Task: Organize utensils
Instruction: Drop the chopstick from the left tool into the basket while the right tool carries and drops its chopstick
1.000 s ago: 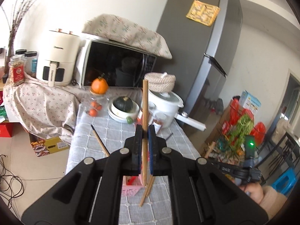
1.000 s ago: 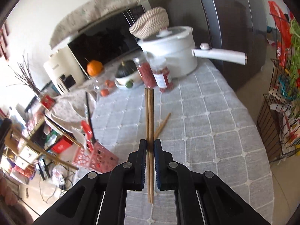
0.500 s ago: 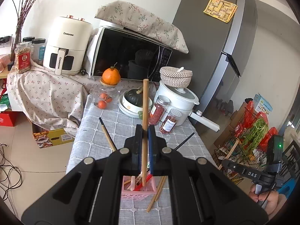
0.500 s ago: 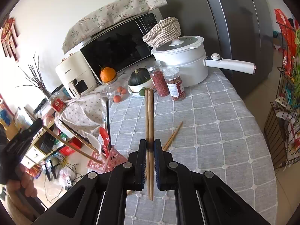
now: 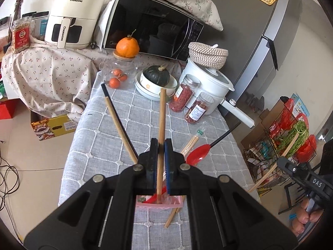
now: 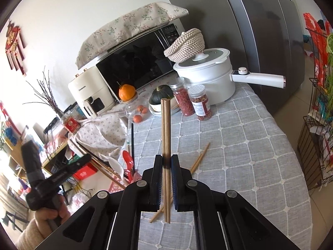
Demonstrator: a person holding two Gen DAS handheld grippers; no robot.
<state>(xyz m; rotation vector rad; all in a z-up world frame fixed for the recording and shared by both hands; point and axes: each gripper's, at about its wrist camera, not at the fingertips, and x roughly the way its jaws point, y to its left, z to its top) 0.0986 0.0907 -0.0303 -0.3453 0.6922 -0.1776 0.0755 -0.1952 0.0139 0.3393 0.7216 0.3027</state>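
Note:
My left gripper (image 5: 160,144) is shut on a wooden chopstick (image 5: 161,120), its lower end inside the pink utensil basket (image 5: 160,204) directly below. The basket also holds a red spoon (image 5: 197,154) and a long black-tipped chopstick (image 5: 119,123). My right gripper (image 6: 166,160) is shut on a pair of wooden chopsticks (image 6: 165,129), held above the grey checked tablecloth (image 6: 239,145). Another wooden pair (image 6: 199,158) lies loose on the cloth beside the basket (image 6: 116,184), which shows with the red spoon (image 6: 128,160) and a white spoon (image 6: 115,164).
At the table's back stand a white pot (image 5: 208,81) with a long handle, two spice jars (image 5: 188,100), a bowl with a green squash (image 5: 157,78), a glass jar with oranges (image 5: 120,70) and a microwave (image 5: 154,27). A wire rack (image 6: 316,145) stands right.
The left gripper has come down and forward over the pink basket, putting its chopstick's lower end into it. The right gripper has lifted and pulled back slightly with its pair.

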